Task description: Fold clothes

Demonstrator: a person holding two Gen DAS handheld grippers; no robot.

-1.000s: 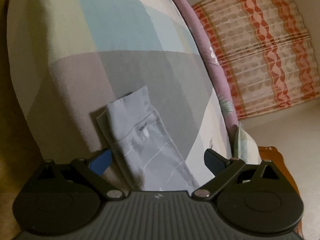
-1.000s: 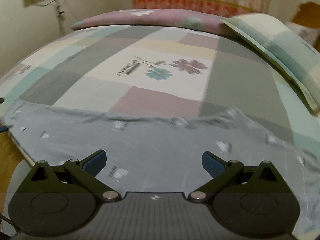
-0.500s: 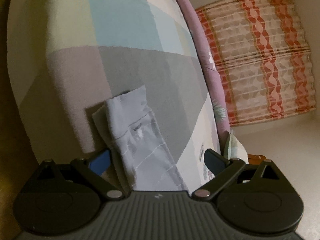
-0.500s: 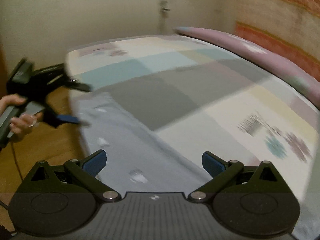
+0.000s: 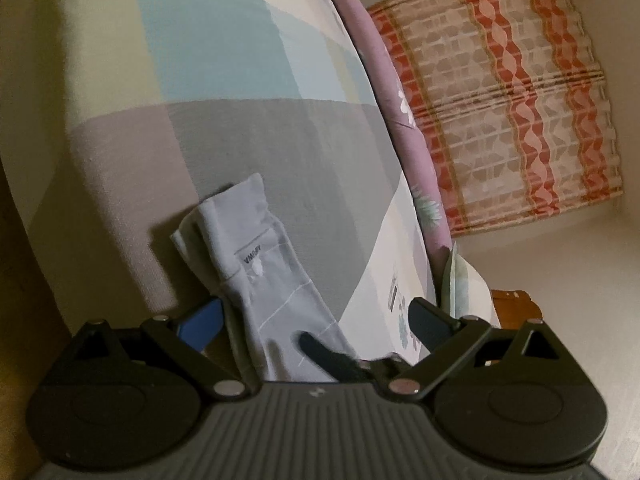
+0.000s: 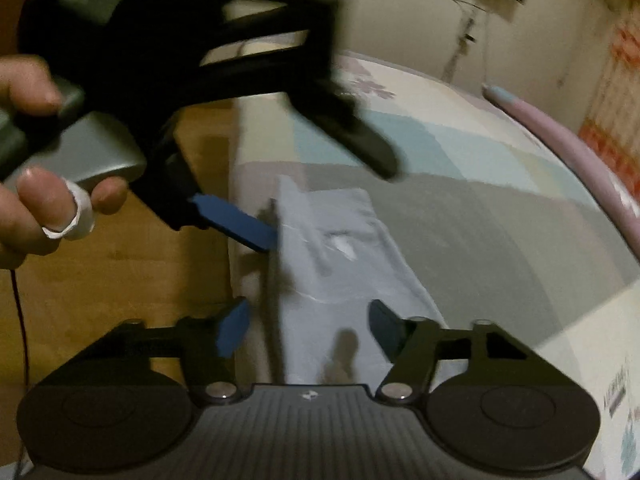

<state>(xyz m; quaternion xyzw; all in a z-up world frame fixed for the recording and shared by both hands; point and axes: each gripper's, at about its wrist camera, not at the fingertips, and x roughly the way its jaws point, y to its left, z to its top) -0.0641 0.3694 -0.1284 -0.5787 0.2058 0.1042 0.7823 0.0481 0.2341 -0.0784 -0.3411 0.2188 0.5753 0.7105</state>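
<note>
The left gripper (image 5: 316,322) stood with its blue-padded jaws spread wide, straddling the near end of a pale grey-blue folded garment (image 5: 260,264). The right gripper (image 6: 308,328) was likewise wide apart over the same cloth, gripping nothing. The garment lay along the near-left edge of a pastel patchwork bedspread (image 5: 224,52), beside a wooden floor (image 6: 120,280). A hand (image 6: 36,168) held the left tool.

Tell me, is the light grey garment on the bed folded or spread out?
Folded: the light grey garment lies as a narrow doubled strip near the bed's edge.
</note>
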